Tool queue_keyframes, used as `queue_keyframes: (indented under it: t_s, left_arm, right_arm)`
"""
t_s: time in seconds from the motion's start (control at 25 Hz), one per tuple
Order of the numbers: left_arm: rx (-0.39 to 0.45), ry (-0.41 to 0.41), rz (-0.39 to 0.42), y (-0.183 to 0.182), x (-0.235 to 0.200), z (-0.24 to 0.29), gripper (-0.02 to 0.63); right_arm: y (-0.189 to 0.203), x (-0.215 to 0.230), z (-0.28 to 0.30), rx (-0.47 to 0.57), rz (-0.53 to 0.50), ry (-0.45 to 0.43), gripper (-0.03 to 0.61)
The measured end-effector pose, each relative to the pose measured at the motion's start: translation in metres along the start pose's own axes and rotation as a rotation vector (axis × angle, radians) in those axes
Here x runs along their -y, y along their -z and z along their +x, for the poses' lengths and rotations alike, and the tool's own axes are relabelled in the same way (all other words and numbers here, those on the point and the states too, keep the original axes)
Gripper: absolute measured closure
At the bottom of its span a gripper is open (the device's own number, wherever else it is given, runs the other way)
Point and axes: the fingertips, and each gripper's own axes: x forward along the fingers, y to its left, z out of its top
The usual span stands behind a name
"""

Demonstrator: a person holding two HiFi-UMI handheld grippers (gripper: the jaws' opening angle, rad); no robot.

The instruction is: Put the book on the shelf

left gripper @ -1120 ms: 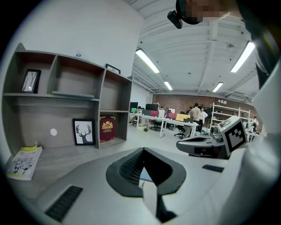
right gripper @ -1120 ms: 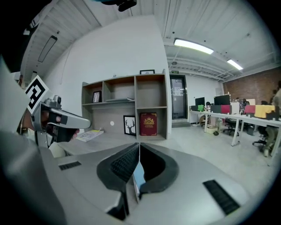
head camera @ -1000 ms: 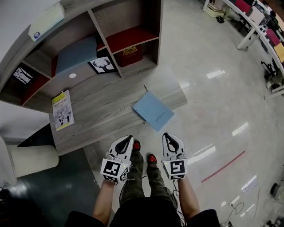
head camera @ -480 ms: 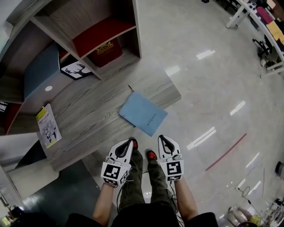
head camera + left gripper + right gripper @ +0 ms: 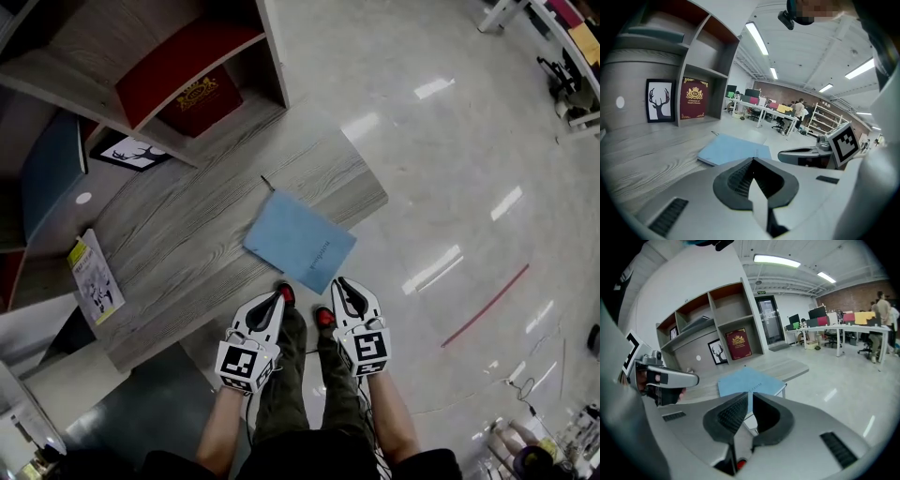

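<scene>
A thin light-blue book (image 5: 300, 240) lies flat on the low wooden desk (image 5: 187, 234), with one corner past the desk's front edge. It also shows as the blue book (image 5: 733, 149) and the blue book (image 5: 747, 381) in the two gripper views, just ahead of the jaws. My left gripper (image 5: 274, 300) and right gripper (image 5: 345, 289) hang side by side in front of the desk, close to the book, both shut with nothing held. The wooden shelf (image 5: 187, 56) rises behind the desk.
In the shelf stand a dark red box (image 5: 199, 98) and a framed deer picture (image 5: 129, 153). A yellow-and-white booklet (image 5: 92, 277) lies at the desk's left end. Glossy floor (image 5: 441, 187) spreads to the right, with office desks (image 5: 839, 326) and people far off.
The view has moved closer to the desk and turned, so the shelf has slid up and left. Both grippers sit nearer the blue book's front corner. Their jaws have stayed shut.
</scene>
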Motion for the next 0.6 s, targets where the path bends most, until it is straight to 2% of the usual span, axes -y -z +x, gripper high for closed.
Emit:
queue_keyframes:
  t_s: [0.12,0.16,0.2,0.24,0.32,0.6]
  left_arm:
    - [-0.011,0.006,-0.006,0.001,0.0,0.005,0.611]
    - [-0.014,0.008,-0.007,0.002,0.0,0.006,0.611]
    - [-0.018,0.011,-0.007,0.002,0.001,0.008,0.611]
    - [-0.021,0.014,-0.006,0.002,0.001,0.009,0.611]
    - [-0.025,0.02,-0.005,0.003,0.002,0.012,0.611]
    - [-0.05,0.025,-0.003,0.01,-0.005,0.019,0.611]
  right_arm:
    - [0.003,0.004,0.006,-0.002,0.066,-0.009,0.541]
    - [0.004,0.006,0.008,-0.003,0.095,-0.016,0.523]
    - [0.005,0.008,0.01,-0.005,0.126,-0.024,0.464]
    - [0.006,0.009,0.012,-0.007,0.156,-0.03,0.434]
    - [0.008,0.013,0.016,-0.01,0.205,-0.036,0.406]
    - [0.016,0.016,0.032,-0.016,0.256,-0.06,0.339]
